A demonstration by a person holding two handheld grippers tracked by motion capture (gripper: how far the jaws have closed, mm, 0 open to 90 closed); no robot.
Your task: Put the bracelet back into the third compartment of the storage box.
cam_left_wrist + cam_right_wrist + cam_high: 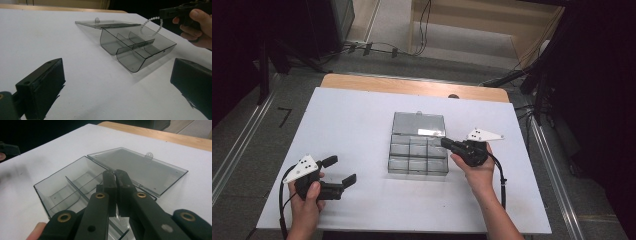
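Our right tool [446,143] is pinched together on a white bead bracelet [151,26], which hangs under its tip over the open smoky box [418,150] just below. Our left tool [343,171] sits well apart from the box on the surface [347,115], its 2 sides wide apart, holding nothing.

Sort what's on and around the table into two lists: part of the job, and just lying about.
Part of the job:
- bead bracelet, hanging from the right gripper
- clear box, lid open
- left gripper, open, resting on the table

Lying about:
- cables on the floor
- dark stands beside the table
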